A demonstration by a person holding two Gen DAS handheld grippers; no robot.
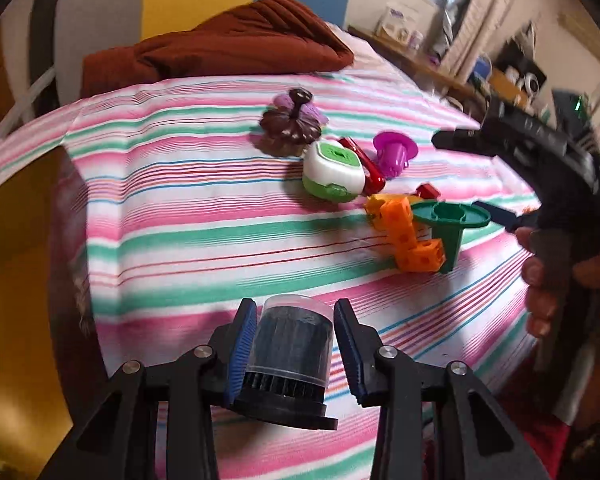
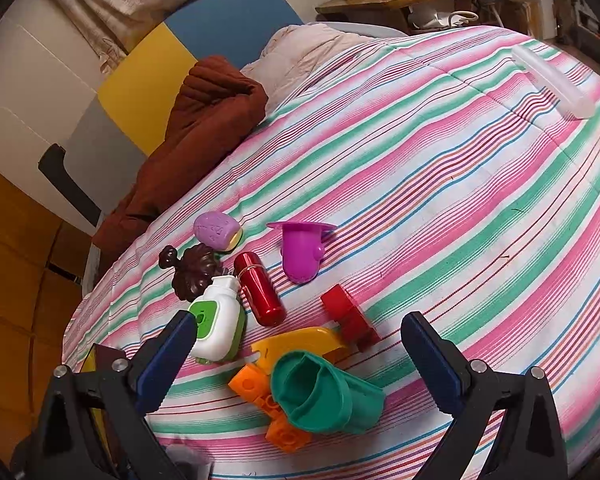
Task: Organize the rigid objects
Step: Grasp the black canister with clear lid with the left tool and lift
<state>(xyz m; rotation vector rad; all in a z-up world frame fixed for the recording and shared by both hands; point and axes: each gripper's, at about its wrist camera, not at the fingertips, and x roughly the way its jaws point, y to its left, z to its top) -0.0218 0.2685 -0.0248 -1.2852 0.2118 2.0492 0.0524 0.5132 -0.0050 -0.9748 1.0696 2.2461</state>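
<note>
While your left gripper [image 1: 294, 328] brackets the clear-capped dark plastic cylinder [image 1: 290, 350] low over the striped bedspread [image 1: 180, 208], its left pad touching and the right just clear, squeeze the stiff, likely slick wall mid-height, your right gripper [image 2: 298, 350] gaping empty over the toys.

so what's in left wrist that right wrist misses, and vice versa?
Left wrist only: a clear-capped black cylinder between the left gripper pads, a gap showing at the right-hand pad; the hand holding the right gripper.

Right wrist only: a clear tube far off on the bedspread; right gripper open over the toys.

Both: green cup, orange blocks, red bottle, white-green case, magenta cup.
</note>
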